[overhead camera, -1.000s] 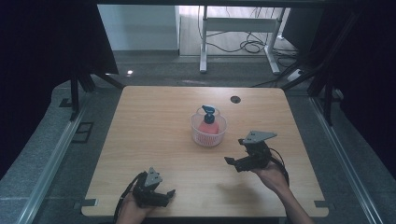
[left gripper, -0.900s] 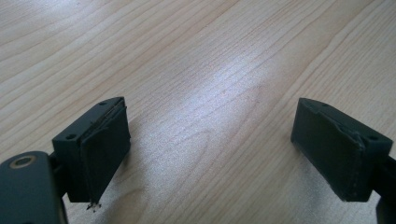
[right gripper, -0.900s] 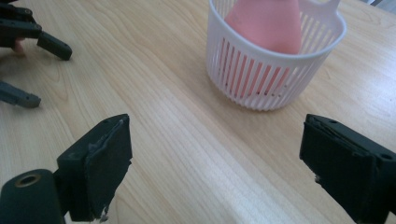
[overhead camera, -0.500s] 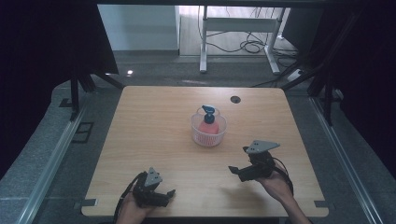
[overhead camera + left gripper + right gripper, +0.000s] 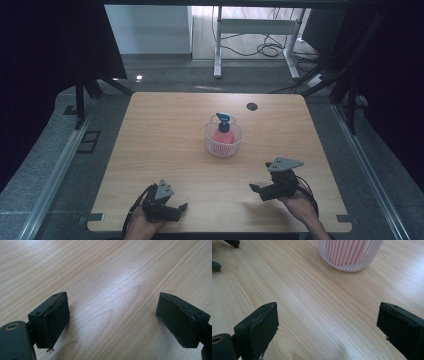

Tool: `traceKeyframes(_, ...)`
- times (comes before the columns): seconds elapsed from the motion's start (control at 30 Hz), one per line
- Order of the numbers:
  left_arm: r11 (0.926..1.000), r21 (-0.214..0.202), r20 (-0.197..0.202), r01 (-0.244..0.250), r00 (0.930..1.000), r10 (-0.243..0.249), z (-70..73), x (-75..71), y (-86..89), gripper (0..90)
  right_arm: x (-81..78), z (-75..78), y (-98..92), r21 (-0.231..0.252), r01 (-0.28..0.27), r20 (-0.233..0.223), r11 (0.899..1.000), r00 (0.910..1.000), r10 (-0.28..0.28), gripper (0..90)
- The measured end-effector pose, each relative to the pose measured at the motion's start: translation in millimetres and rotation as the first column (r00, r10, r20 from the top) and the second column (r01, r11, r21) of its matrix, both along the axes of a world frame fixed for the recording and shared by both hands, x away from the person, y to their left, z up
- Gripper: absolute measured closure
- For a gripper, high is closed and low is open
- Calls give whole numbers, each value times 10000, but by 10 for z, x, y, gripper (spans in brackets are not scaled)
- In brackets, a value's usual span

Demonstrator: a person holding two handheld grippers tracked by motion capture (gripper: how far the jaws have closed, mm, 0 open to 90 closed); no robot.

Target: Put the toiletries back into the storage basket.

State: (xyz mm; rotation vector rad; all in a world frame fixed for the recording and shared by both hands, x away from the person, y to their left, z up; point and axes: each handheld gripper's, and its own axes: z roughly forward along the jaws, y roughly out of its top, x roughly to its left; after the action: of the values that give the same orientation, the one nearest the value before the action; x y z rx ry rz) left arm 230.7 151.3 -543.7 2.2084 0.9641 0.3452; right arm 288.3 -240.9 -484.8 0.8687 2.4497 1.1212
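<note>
Both claws stand apart and empty. The right claw [image 5: 256, 189] has just opened wider and drawn back, leaving the bottle [image 5: 223, 131] in the basket [image 5: 210, 140] mid-worktop [image 5: 160, 130]; the placing looks done. The left claw [image 5: 181, 208] rests near the front edge.

No legible text, label, brand, number or sign anywhere.
</note>
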Motion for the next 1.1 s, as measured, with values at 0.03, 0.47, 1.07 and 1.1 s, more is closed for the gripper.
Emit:
traceKeyframes(0.03, 10000, 1, -2, 0, 10000, 0, 0, 0, 0, 113, -4, -19, -15, 9, 24, -33, 10000, 10000, -24, 32)
traceKeyframes(0.47, 10000, -3, -3, -6, 10000, 6, 0, 0, -1, 114, -43, -260, -128, -76, 324, -333, 9994, 9989, -326, 28)
traceKeyframes(1.07, 10000, -7, -2, -10, 10000, 10, 0, 0, -1, 113, -25, -554, -153, -461, 384, -798, 9982, 9959, -420, 28)
traceKeyframes(1.1, 10000, -9, 0, -10, 10000, 10, 0, 0, -1, 113, -27, -577, -150, -504, 396, -819, 9979, 9957, -436, 0)
